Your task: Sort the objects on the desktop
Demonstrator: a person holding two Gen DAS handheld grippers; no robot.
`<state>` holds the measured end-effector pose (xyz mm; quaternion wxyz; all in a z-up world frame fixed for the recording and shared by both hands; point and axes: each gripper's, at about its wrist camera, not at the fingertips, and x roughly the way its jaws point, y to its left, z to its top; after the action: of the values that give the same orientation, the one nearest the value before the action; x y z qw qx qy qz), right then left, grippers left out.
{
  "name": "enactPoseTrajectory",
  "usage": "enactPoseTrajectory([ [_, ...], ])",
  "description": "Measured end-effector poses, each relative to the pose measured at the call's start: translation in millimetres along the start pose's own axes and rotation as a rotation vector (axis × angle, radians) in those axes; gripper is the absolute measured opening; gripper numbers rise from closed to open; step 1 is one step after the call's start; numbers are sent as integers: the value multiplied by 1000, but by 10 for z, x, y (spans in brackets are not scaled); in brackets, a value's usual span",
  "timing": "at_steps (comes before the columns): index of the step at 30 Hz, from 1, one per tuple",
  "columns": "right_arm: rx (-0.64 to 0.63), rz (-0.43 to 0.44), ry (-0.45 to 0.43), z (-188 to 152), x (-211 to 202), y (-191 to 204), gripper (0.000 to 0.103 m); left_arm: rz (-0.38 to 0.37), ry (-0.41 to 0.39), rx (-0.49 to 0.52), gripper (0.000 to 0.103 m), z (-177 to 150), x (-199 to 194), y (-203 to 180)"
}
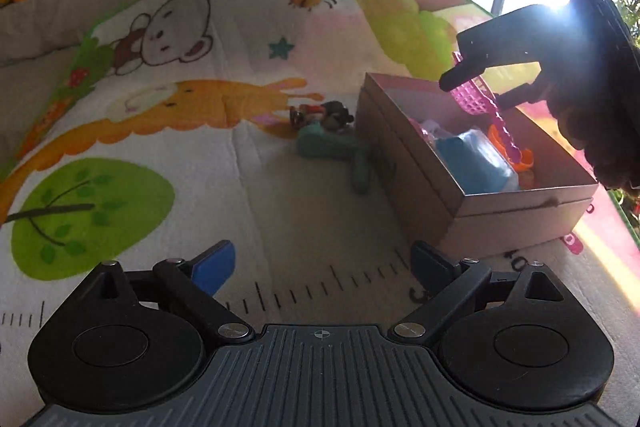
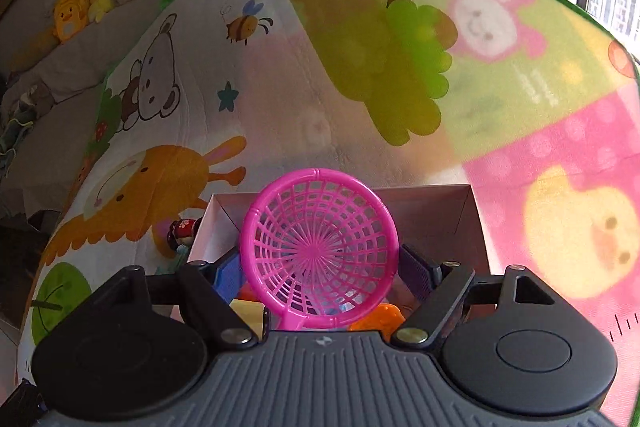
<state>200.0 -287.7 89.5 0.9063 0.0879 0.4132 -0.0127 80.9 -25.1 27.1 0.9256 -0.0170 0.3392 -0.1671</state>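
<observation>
Right wrist view: shows the right tongs [image 2: 320, 269] clamped across the hoop of the pink net scoop [image 2: 320, 243], poised above the open cardboard box [image 2: 432, 211], handle trailing back under the camera. From the left wrist, same scoop [image 1: 476, 95] seen over the box's far half, handle dangling toward the orange toy [image 1: 524, 159] and the blue packet [image 1: 472, 163] already inside.

Likely trouble:
- Thin lattice rim, pinched edge to edge; could flex and spring out sideways (a hoop gives little flat face to grip).
- If let go from this height, might land handle-first on the heap, bounce, and end propped on the box wall [image 1: 520, 203] or out on the play mat [image 1: 240, 167].
- If lowered carelessly, could snag the handle on the contents and twist the hoop in the grip.

Left tongs [image 1: 320, 263] spread apart, empty, low over the mat on the box's near side; close enough to nudge the box if swung right.

Not yet sorted: green toy [image 1: 336, 147] and small figure [image 1: 320, 115], just beside the box, outside it.
</observation>
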Motion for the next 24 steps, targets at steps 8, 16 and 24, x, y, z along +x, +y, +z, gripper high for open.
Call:
enactPoseTrajectory([
  [8, -293, -73, 34, -298, -143, -42, 60, -46, -10, -67, 100, -85, 52, 136],
  [16, -431, -154, 49, -512, -163, -54, 53, -45, -36, -53, 101, -113, 14, 166],
  [24, -285, -78, -10, -308, -510, -124, 78, 3, -47, -105, 102, -86, -29, 318],
])
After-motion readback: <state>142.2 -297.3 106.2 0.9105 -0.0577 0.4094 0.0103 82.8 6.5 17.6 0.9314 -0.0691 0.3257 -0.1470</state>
